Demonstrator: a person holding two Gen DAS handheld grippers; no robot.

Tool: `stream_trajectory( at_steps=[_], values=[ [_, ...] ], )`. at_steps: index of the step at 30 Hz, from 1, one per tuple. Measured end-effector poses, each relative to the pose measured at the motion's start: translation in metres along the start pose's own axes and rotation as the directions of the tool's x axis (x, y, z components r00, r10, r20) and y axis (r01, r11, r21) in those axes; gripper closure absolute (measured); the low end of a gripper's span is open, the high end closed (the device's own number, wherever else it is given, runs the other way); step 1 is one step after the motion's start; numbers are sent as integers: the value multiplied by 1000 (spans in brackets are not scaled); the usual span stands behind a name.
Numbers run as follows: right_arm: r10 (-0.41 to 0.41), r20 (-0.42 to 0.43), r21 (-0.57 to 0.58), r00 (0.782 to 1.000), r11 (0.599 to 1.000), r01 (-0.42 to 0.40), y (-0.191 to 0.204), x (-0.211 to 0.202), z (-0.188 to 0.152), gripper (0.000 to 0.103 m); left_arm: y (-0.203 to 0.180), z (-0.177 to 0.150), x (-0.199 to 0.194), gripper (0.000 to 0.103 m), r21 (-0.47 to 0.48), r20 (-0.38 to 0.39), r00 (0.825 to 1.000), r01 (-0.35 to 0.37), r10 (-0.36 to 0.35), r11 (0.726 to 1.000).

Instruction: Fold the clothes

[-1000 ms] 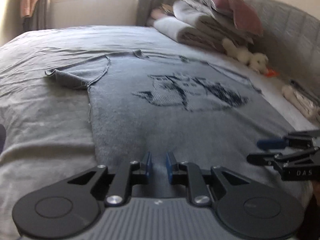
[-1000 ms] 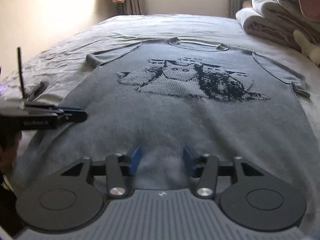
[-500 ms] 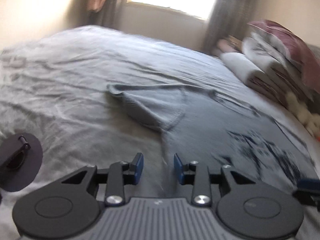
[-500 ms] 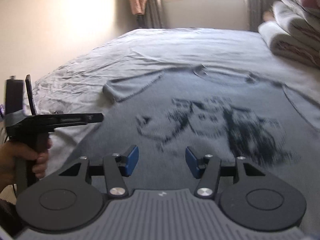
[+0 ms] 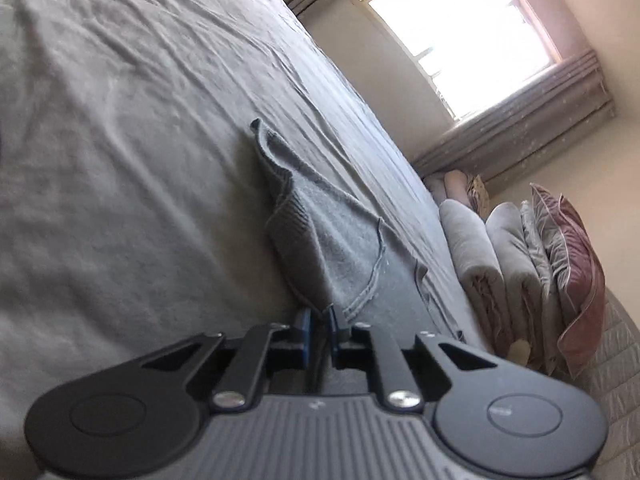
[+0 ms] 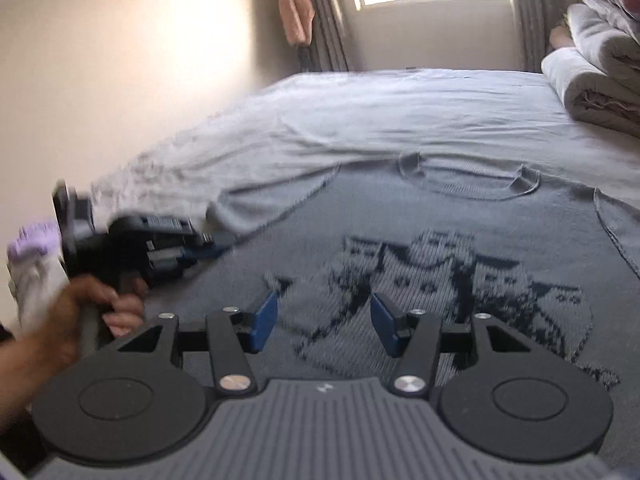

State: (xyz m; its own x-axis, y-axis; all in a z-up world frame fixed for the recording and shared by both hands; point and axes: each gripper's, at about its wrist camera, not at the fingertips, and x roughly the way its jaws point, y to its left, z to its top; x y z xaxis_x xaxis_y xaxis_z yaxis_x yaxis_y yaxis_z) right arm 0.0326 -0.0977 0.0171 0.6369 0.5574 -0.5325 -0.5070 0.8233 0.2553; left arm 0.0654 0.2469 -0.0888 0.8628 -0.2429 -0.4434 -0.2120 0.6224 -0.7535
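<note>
A grey T-shirt (image 6: 460, 216) with a dark knitted print lies flat, front up, on the bed. Its left sleeve (image 5: 332, 248) is rumpled and stands up a little. My left gripper (image 5: 320, 316) is rolled onto its side at the shirt's edge just below that sleeve. Its jaws are closing, with a fold of the shirt's fabric pinched between the blue pads. In the right wrist view the left gripper (image 6: 212, 244) shows as a blur in a person's hand (image 6: 92, 304). My right gripper (image 6: 324, 320) hovers open over the print with nothing between its pads.
The grey bed sheet (image 5: 120, 160) is wrinkled around the shirt. Folded blankets and pillows (image 5: 520, 264) are stacked at the bed's head, also seen as blankets (image 6: 592, 88). A bright window (image 5: 460, 32) with curtains is beyond the bed. A purple cloth (image 6: 32, 236) lies at the left edge.
The left gripper has swung to the shirt's left edge, rolled onto its side, opened briefly and narrowed on the fabric under the sleeve. The right gripper has moved up over the print, still open.
</note>
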Motion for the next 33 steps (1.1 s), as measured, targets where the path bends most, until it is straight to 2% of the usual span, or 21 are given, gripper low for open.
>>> stream_trajectory(
  at_steps=[5,8,10,12,14,15,17,18,19,24,27,30,33],
  values=[
    [20,37,76,999,997,-23,-11,-7,8,47,-5,-2,7,94,-25,45,999,-21,22,999],
    [6,41,93,999,996,-10,-13,-9,8,47,-14,-6,2,97,8,112,991,-72,71,997],
    [3,45,97,999,995,-7,-14,-10,9,47,-26,-13,-7,100,58,204,968,-164,150,985],
    [2,46,95,999,995,-7,-13,-11,9,47,-39,-19,-16,100,98,286,930,-266,229,959],
    [2,47,92,999,996,-7,-13,-11,8,47,-47,-23,-20,100,123,321,905,-332,279,935],
    [4,45,91,999,996,-8,-13,-11,8,47,-50,-24,-21,98,144,322,902,-348,289,926],
    [3,40,90,999,996,-7,-13,-9,7,47,-52,-21,-17,89,188,296,914,-342,279,921],
    [3,37,91,999,996,-6,-14,-8,7,47,-50,-18,-17,72,201,282,918,-340,278,919],
    [3,34,92,999,996,-7,-14,-7,7,47,-48,-14,-15,64,207,270,922,-337,277,919],
    [20,23,98,1000,995,-23,-13,-1,7,47,-41,2,-9,57,243,224,948,-279,226,929],
    [42,30,103,999,994,-45,-16,13,20,47,-36,7,-6,57,266,211,960,-238,184,934],
    [67,23,101,997,993,-69,-19,36,38,47,-25,14,-2,57,237,185,976,-154,112,959],
    [79,7,79,997,994,-79,-16,62,54,47,-24,17,2,61,238,183,977,-151,109,959]
  ],
)
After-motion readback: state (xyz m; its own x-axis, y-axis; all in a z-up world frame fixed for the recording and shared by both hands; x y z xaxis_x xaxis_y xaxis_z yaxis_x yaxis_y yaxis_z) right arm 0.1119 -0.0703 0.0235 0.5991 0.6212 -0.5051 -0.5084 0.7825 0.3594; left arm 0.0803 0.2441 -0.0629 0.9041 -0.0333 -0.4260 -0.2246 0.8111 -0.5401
